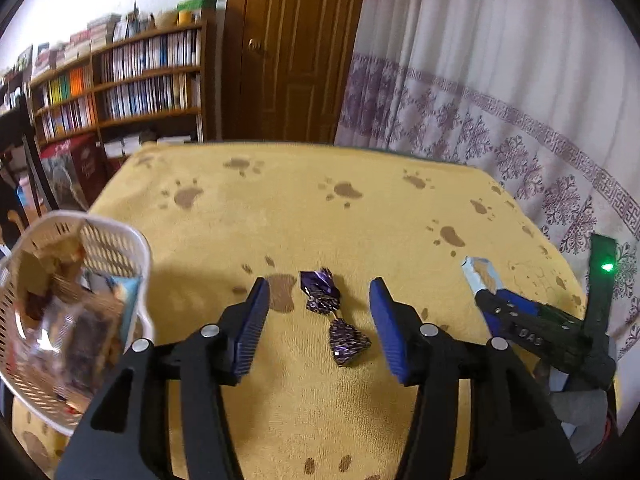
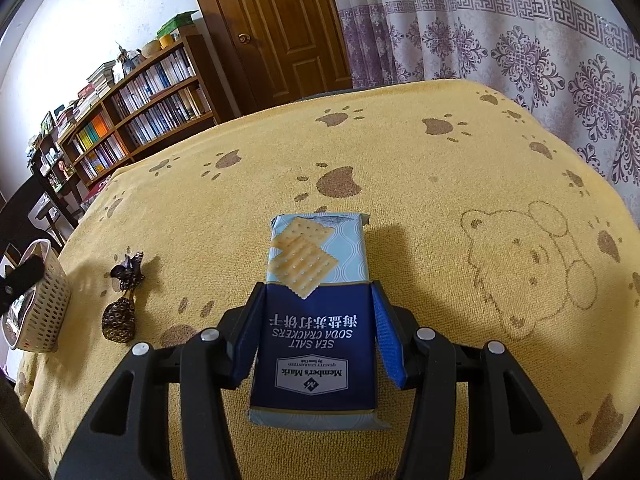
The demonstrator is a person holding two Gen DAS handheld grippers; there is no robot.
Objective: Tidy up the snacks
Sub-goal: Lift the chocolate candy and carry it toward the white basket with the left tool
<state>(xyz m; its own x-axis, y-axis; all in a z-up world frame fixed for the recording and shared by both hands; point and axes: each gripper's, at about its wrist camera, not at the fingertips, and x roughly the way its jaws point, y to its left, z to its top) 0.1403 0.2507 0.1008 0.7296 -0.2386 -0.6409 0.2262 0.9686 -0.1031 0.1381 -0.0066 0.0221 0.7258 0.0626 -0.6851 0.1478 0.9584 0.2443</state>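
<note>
The left gripper point(image 1: 320, 300) is held wide apart over the yellow paw-print cloth point(image 1: 360, 208), with two purple-wrapped candies point(image 1: 320, 290) lying between its fingers. A white basket point(image 1: 120, 248) of snacks is seen at nine o'clock. The cracker pack point(image 2: 316, 280) is clamped flat between the jaws of the right gripper point(image 2: 318, 296), at three o'clock from the candies.

The far half of the yellow towel point(image 2: 400, 152) is bare; the white basket point(image 1: 120, 240) blocks the left side.

Table, covered by yellow paw-print towel point(image 2: 400, 152). On it: white perforated basket point(image 1: 132, 240) at left edge; two purple-wrapped candies point(image 1: 320, 288) centre; soda cracker pack point(image 2: 320, 248) right.
</note>
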